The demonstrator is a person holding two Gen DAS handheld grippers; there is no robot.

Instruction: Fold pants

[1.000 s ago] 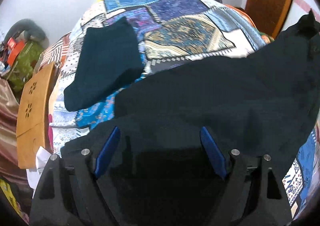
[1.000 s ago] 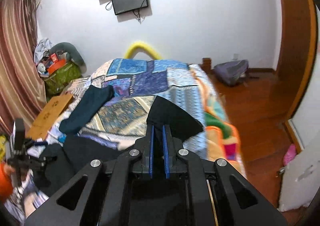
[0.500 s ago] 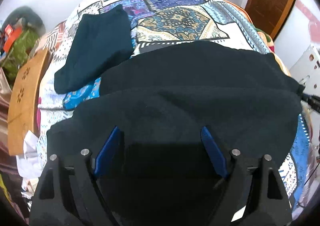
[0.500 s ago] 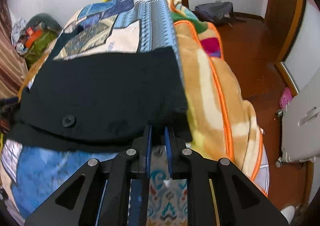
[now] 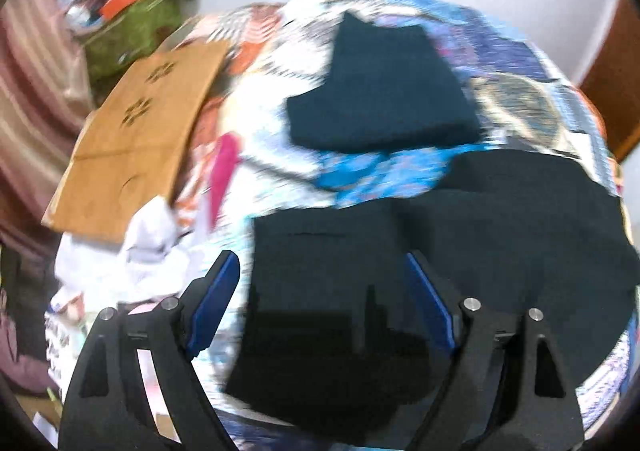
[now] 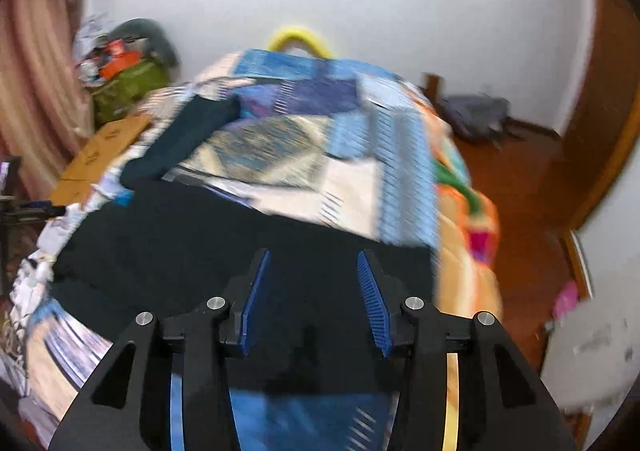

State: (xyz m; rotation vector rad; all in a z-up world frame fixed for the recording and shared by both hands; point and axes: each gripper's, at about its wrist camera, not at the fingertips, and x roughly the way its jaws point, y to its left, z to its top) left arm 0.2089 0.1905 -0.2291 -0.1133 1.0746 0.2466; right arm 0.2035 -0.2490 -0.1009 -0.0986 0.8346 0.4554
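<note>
Black pants (image 5: 460, 251) lie folded over on the patterned bedspread, also in the right wrist view (image 6: 192, 251). My left gripper (image 5: 320, 263) is open above the pants' left end, holding nothing. My right gripper (image 6: 312, 259) is open above the pants' right end near the bed's edge, holding nothing. Both views are motion-blurred.
A folded dark teal garment (image 5: 384, 91) lies farther back on the bed (image 6: 280, 147). A cardboard sheet (image 5: 136, 131) and white clutter (image 5: 140, 251) sit at the bed's left. A green bag (image 6: 128, 87) stands by the wall. Wooden floor (image 6: 532, 187) and a grey backpack (image 6: 476, 119) are to the right.
My right gripper has opened and let go of the pants, then lifted back. My left gripper stayed open and swung to the left. The pants now lie flat on the bed.
</note>
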